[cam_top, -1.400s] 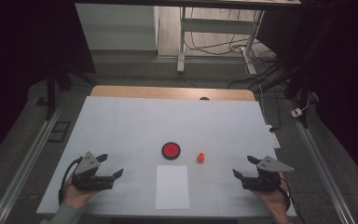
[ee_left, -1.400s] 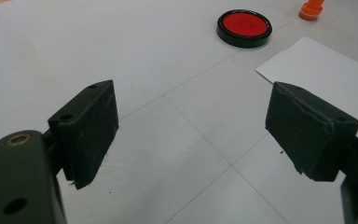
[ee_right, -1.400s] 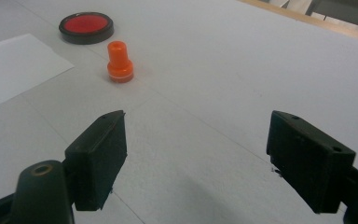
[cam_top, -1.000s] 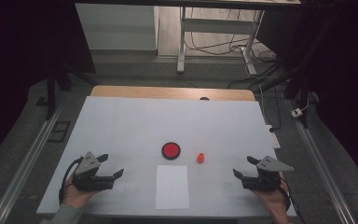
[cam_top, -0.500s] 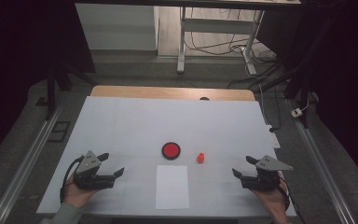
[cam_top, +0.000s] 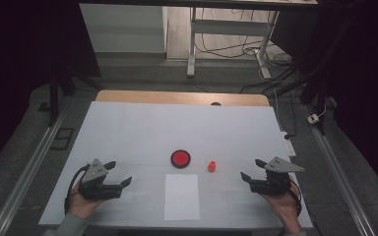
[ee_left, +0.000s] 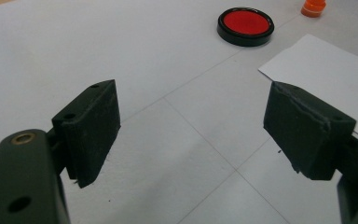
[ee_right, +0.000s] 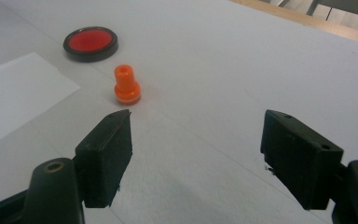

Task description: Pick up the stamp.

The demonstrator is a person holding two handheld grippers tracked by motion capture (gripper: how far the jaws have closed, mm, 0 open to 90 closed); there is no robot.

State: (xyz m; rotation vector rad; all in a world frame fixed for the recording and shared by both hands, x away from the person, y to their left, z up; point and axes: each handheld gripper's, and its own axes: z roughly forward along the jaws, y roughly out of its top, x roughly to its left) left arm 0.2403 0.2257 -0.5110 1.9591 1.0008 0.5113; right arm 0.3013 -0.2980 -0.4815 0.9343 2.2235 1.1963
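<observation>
A round red pad in a black rim [cam_top: 180,158] lies at the table's middle, with a small orange stamp-like knob [cam_top: 211,166] upright just to its right. A white sheet of paper [cam_top: 182,196] lies in front of them. My left gripper [cam_top: 118,173] rests open near the front left, jaws wide apart over bare table, the red pad [ee_left: 245,24] and paper [ee_left: 326,74] ahead of it. My right gripper [cam_top: 252,168] rests open near the front right, pointing at the orange knob [ee_right: 126,85] and red pad [ee_right: 91,43]. Nothing sits between either pair of jaws.
The white table cover [cam_top: 142,128] ends at a wooden strip [cam_top: 177,97] at the far edge. Metal rails [cam_top: 27,167] run along both sides. A desk frame and cables [cam_top: 256,44] stand on the floor beyond.
</observation>
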